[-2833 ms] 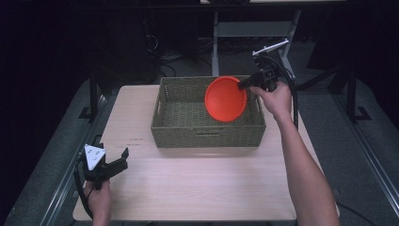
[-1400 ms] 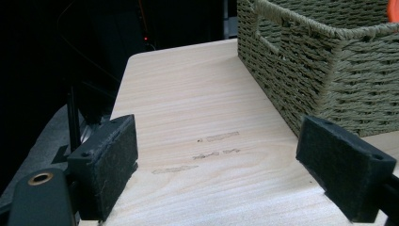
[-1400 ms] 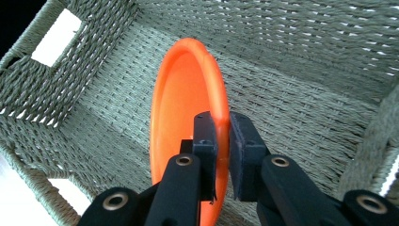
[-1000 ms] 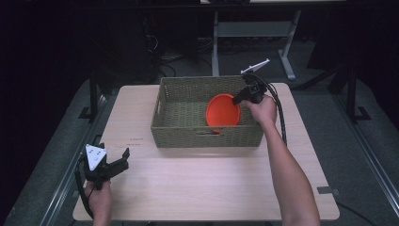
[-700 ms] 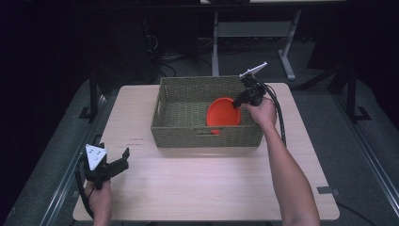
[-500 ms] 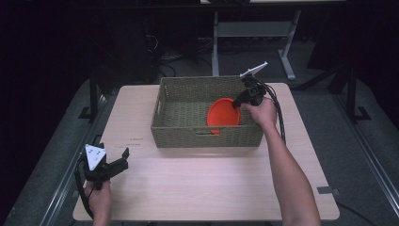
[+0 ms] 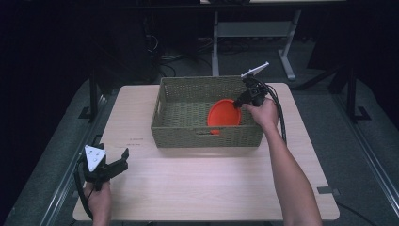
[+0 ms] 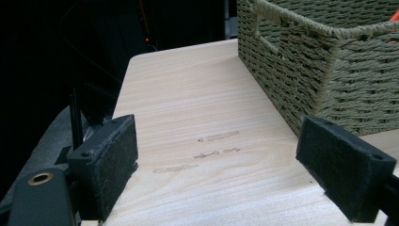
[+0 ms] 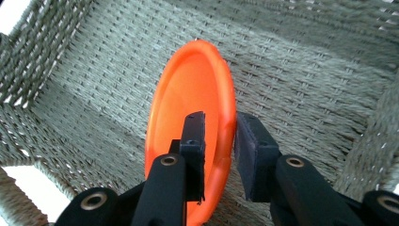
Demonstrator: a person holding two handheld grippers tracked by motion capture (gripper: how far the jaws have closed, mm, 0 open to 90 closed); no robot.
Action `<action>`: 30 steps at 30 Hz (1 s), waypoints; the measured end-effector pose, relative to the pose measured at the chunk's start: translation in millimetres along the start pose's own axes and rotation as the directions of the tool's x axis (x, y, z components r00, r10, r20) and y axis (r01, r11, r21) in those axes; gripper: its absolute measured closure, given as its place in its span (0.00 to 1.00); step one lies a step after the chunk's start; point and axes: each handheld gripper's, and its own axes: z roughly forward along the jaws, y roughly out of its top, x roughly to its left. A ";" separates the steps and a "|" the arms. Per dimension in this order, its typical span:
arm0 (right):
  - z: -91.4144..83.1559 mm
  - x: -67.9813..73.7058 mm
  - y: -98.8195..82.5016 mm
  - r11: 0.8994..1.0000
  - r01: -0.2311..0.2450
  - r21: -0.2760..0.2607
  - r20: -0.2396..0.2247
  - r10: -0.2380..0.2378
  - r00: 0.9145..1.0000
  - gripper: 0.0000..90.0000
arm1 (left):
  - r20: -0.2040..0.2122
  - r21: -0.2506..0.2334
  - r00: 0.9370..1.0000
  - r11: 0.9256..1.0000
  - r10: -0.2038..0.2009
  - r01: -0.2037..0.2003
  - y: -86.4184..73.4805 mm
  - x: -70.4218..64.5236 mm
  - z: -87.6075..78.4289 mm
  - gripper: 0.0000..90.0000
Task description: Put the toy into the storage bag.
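— Plate, round orange plastic one (image 9: 195,113): where is it?
— Inside the woven green basket (image 7: 188,132), its rim pinched by the right hand-held gripper (image 9: 219,146). It looks light, stiff, slippery. The left hand-held gripper (image 8: 221,165) rests wide on the surface (image 7: 197,174).

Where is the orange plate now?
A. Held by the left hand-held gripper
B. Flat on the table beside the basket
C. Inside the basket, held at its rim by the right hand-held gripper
C: the right hand-held gripper clamps the orange plate's rim inside the woven basket.
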 end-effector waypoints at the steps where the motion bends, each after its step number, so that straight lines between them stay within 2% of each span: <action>1: -0.2 -0.1 -0.2 1.000 0.002 0.003 0.000 -0.002 1.000 0.81 | -0.002 0.001 1.000 1.000 0.000 0.000 -0.1 0.3 -0.4 0.14; 3: -1.7 -0.3 -1.4 1.000 0.000 0.002 0.005 0.000 1.000 0.80 | -0.004 0.002 1.000 1.000 -0.001 0.001 -0.2 0.4 -0.8 0.14; 5: -5.9 -2.0 -3.8 1.000 -0.003 -0.028 0.000 0.003 1.000 0.82 | -0.004 0.001 1.000 1.000 0.002 -0.002 -0.1 -0.1 -0.5 0.14; 6: -10.4 -3.7 -6.2 0.998 -0.012 -0.060 -0.011 0.011 1.000 0.82 | -0.002 0.002 1.000 1.000 0.003 -0.003 0.0 -0.4 -0.4 0.14; 7: -12.0 -4.4 -7.2 0.998 -0.012 -0.065 -0.012 0.011 1.000 0.82 | -0.001 0.002 1.000 1.000 0.003 -0.003 0.1 -1.0 0.0 0.14; 10: -16.9 -5.7 -10.8 0.998 -0.009 -0.061 -0.007 0.009 1.000 0.79 | 0.004 0.003 1.000 1.000 0.012 -0.012 0.4 -2.6 0.4 0.14; 13: -20.2 -6.9 -13.5 0.998 -0.008 -0.055 -0.021 0.006 1.000 0.75 | 0.005 0.004 1.000 1.000 0.014 -0.014 0.7 -3.2 0.8 0.14; 16: -22.2 -4.9 -14.8 0.999 -0.003 -0.051 -0.030 0.001 1.000 0.68 | 0.008 0.007 1.000 1.000 0.019 -0.019 0.7 -3.7 1.4 0.14; 20: -24.1 -1.8 -15.7 0.999 0.007 -0.048 -0.041 -0.009 0.999 0.64 | 0.006 0.004 1.000 1.000 0.015 -0.015 0.9 -4.2 0.5 0.14; 23: -25.6 -0.3 -17.6 0.998 0.012 -0.061 -0.052 -0.015 0.999 0.60 | 0.007 0.007 1.000 1.000 0.019 -0.019 0.8 -4.4 0.5 0.14; 25: -27.3 -0.4 -20.1 0.997 0.003 -0.082 -0.079 -0.009 0.997 0.58 | 0.008 0.007 1.000 1.000 0.019 -0.019 0.7 -4.6 1.2 0.14; 30: -27.2 -1.5 -24.9 0.997 -0.001 -0.080 -0.083 -0.005 0.997 0.51 | 0.012 0.005 1.000 1.000 0.026 -0.026 0.8 -5.8 1.1 0.14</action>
